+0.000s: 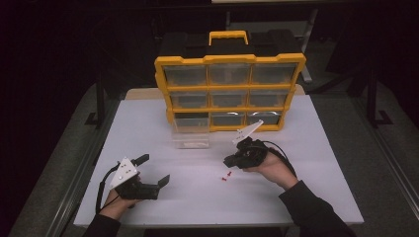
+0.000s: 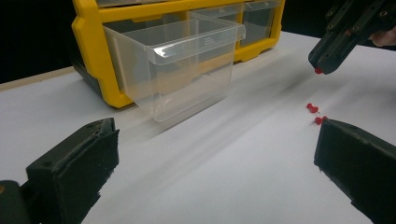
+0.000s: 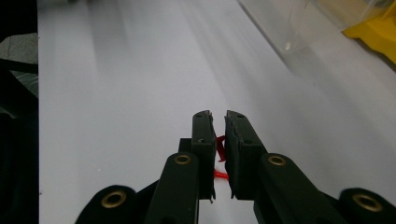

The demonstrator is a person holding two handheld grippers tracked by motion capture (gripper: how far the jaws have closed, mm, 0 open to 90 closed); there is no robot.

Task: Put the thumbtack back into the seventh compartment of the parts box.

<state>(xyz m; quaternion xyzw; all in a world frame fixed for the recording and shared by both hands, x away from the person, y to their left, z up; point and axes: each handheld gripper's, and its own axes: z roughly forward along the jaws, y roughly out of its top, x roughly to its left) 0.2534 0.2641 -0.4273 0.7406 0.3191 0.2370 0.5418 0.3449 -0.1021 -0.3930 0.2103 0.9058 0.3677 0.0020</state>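
- Yellow organiser, upper centre of the high view, at the back of the white table.
- Clear drawer, pulled out, standing on the table in front of the organiser's lower left slot.
- Left gripper, lower left: jaws spread wide, nothing between them, nothing touched.
- Right gripper, centre right: jaws nearly closed, pinching a red pushpin.
- Two more red pins lie on the table just below it.

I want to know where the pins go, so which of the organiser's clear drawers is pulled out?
The bottom-left drawer of the yellow organiser. It juts out over the white table, while the other drawers sit flush in their slots.
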